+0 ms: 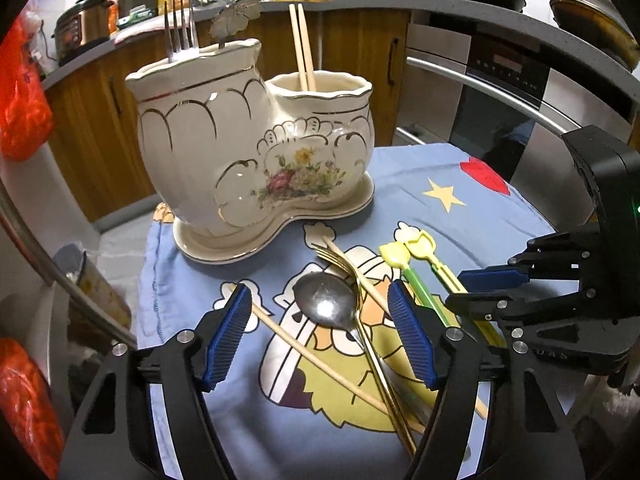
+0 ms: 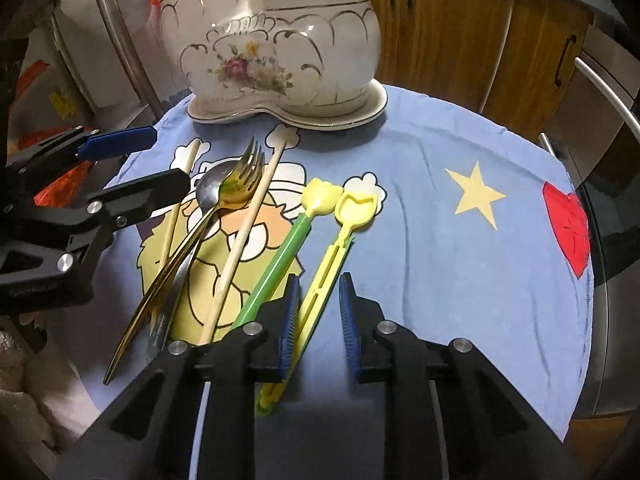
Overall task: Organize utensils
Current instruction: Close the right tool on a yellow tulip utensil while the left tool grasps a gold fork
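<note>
both sets of jaws stand open over a blue cartoon cloth [image 2: 420,168], the left gripper [image 1: 320,332] spread wide and the right gripper [image 2: 320,320] narrower, neither holding anything. from the left: one loose chopstick [image 2: 182,188] lies on the cloth, running between the left gripper's blue pads [image 1: 228,336]; next to it a steel spoon [image 1: 326,304] lies bowl up, with a gold fork [image 2: 236,184] resting across it, tines over the bowl. a second chopstick [image 2: 248,236] lies just right of the fork, its far tip near the holder's saucer. further right lie a green-handled pick [image 2: 280,264] and a yellow pick [image 2: 344,224] with flower-shaped heads, side by side and nearly touching; the yellow one's handle passes between the right gripper's pads, close against the left pad (contact cannot be told). behind the pile stands a white ceramic holder [image 1: 256,148] with gold trim and a painted flower spray, two joined compartments on a saucer. seen from the left wrist, its left compartment holds a silver fork [image 1: 180,28], tines up, and a leaf-shaped metal piece [image 1: 236,16]; its right compartment holds a pair of chopsticks [image 1: 302,48], leaning slightly. wooden cabinets [image 2: 440,20] stand behind.
</note>
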Available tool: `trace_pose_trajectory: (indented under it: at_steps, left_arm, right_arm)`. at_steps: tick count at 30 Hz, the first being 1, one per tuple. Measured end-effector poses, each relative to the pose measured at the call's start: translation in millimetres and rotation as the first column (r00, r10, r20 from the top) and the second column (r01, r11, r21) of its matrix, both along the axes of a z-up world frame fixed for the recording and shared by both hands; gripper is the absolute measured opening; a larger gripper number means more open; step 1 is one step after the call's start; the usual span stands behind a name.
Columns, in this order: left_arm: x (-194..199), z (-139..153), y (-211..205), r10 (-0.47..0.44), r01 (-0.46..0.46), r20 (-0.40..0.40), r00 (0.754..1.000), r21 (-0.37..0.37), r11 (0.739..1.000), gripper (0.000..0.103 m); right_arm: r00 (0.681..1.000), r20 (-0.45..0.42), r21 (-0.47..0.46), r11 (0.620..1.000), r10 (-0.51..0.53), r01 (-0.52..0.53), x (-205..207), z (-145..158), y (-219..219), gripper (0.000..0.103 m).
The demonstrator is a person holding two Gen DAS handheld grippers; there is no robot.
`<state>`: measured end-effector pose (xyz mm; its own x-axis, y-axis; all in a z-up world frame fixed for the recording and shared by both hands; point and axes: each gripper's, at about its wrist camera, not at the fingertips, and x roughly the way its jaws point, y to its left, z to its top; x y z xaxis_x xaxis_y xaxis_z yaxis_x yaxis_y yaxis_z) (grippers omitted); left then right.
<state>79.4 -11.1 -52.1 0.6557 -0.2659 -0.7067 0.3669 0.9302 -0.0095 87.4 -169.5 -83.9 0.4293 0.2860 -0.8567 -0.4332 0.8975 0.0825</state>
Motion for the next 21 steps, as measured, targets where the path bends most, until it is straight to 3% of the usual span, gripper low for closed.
trace_pose_trajectory:
  at_steps: [8,12,21]
  left_arm:
    - [0,-3,-4,-0.016,0.016,-0.004,1.000,0.013,1.000,0.071]
    - [1,-4,-6,-0.025,0.025,-0.012,1.000,0.010,1.000,0.069]
    - [17,-15,-24,-0.057,0.058,-0.058,0.997,0.031,0.998,0.039]
  right_arm:
    - [0.999,0.042,0.005,1.000,-0.004,0.004,-3,-1,-2,0.010]
    - [0.998,0.051,0.058,0.998,-0.032,0.029,-3,1,-10,0.010]
    - [0.992,0.096,0.155,0.985,-0.087,0.071,-5,17,-31,0.010]
